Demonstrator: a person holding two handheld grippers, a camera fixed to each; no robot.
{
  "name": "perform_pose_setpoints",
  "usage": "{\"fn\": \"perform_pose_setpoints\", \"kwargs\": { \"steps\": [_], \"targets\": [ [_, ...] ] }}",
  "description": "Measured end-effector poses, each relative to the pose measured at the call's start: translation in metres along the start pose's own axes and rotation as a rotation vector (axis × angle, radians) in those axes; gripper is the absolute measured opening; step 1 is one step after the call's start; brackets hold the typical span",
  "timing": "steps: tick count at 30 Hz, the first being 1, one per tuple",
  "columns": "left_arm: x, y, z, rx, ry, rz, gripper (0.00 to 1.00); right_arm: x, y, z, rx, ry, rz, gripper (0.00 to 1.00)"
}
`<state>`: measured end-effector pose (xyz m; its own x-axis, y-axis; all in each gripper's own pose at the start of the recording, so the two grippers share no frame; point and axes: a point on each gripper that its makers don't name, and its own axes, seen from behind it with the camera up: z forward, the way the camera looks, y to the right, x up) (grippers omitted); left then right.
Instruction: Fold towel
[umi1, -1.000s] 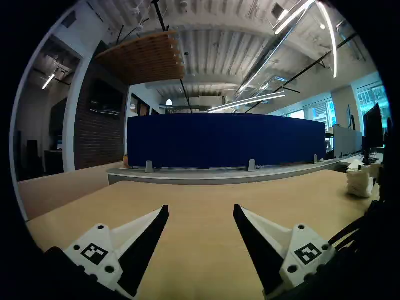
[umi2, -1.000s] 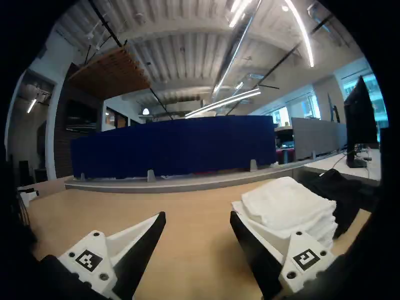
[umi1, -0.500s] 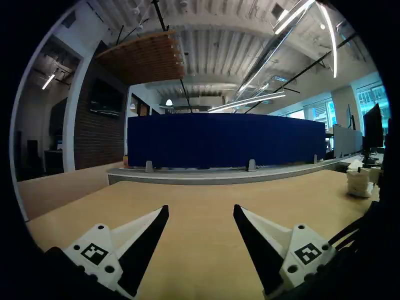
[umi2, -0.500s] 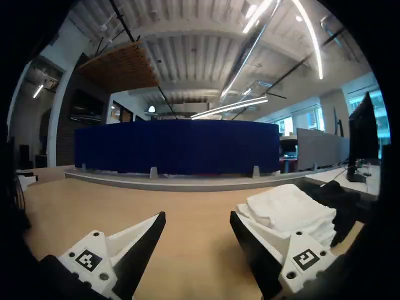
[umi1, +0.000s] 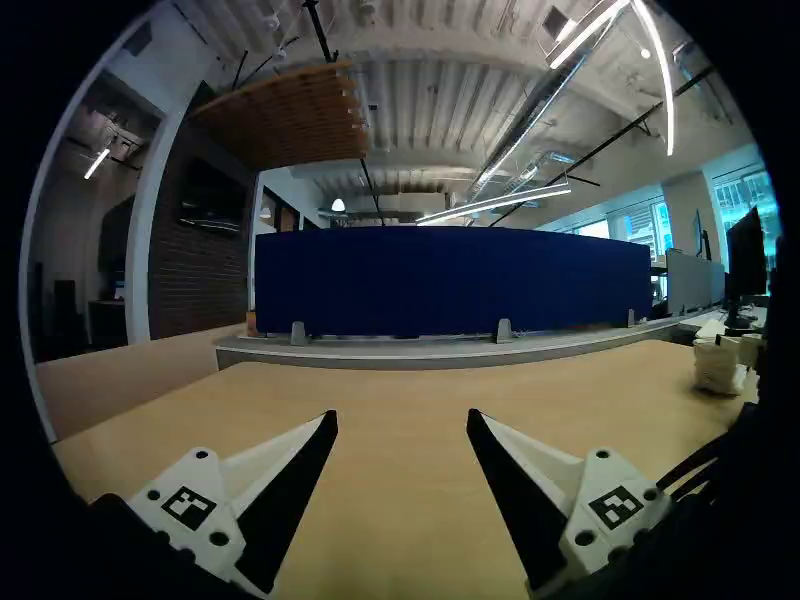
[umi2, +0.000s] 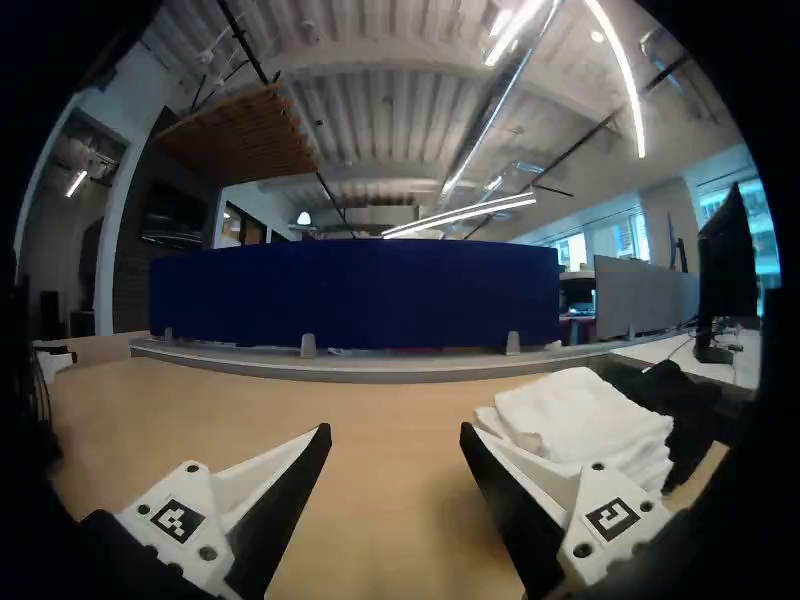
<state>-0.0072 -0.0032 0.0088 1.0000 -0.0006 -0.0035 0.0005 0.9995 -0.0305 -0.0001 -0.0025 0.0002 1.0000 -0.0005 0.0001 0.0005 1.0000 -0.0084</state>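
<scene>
Two grippers, the left gripper (umi1: 400, 414) and right gripper (umi2: 395, 428), each with fingers apart; one stack of folded white terry towels (umi2: 582, 418), neat and layered, at the latter's four o'clock.

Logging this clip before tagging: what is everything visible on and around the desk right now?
towel stack: one, white, folded, on the table by the right gripper
table: one, light wood, under both grippers
divider panel: one, dark blue, along the table's far edge
monitor: one, black, far right
dark item: one, black, beside the towel stack; cannot tell what
left gripper: one, white and black, jaws open, empty
right gripper: one, white and black, jaws open, empty
</scene>
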Motion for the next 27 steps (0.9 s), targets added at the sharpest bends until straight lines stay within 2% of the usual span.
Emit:
{"fn": "perform_pose_setpoints", "kwargs": {
  "steps": [27],
  "targets": [
    [0.0014, 0.0024, -0.0018, 0.001, -0.001, 0.0, 0.96, 0.0002, -0.0002, -0.001, -0.001, 0.0, 0.0, 1.0]
  ]
}}
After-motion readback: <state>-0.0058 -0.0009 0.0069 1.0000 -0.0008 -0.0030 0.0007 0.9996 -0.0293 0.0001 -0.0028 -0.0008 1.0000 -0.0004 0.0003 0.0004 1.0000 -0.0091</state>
